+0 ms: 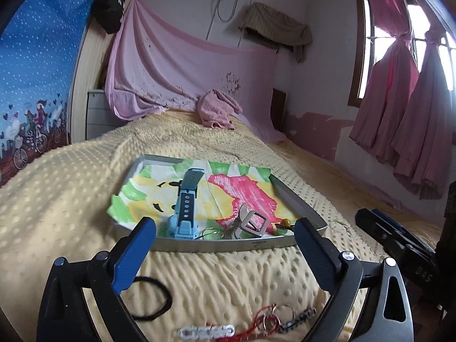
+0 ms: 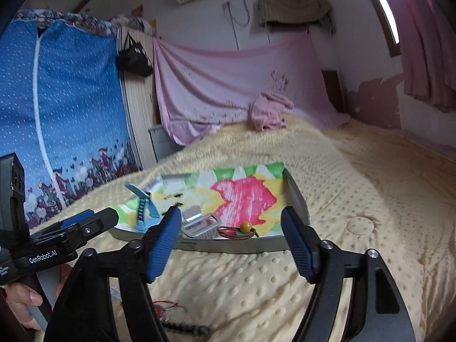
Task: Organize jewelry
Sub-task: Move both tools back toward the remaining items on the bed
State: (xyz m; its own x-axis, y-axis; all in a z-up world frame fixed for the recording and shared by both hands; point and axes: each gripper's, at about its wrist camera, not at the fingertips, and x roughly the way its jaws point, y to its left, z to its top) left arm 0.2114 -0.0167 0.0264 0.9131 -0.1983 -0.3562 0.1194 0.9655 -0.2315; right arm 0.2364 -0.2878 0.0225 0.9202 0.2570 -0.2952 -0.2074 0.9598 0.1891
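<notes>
Left wrist view: the left gripper (image 1: pixel 225 233) stands wide apart, empty, above a dotted yellow blanket (image 1: pixel 71 199). Beyond it a metal tray (image 1: pixel 287 196) holds a blue watch (image 1: pixel 185 208), a grey buckle (image 1: pixel 252 222) and a yellow bead (image 1: pixel 285 222); a black hair tie (image 1: pixel 159 299) lies nearer.

Right wrist view: the right gripper (image 2: pixel 232 238), jaws apart and empty, faces the same tray (image 2: pixel 296 196).

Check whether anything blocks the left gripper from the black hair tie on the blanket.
Nothing visible does. The black hair tie lies on bare blanket just below the open left gripper, beside its left finger.
</notes>
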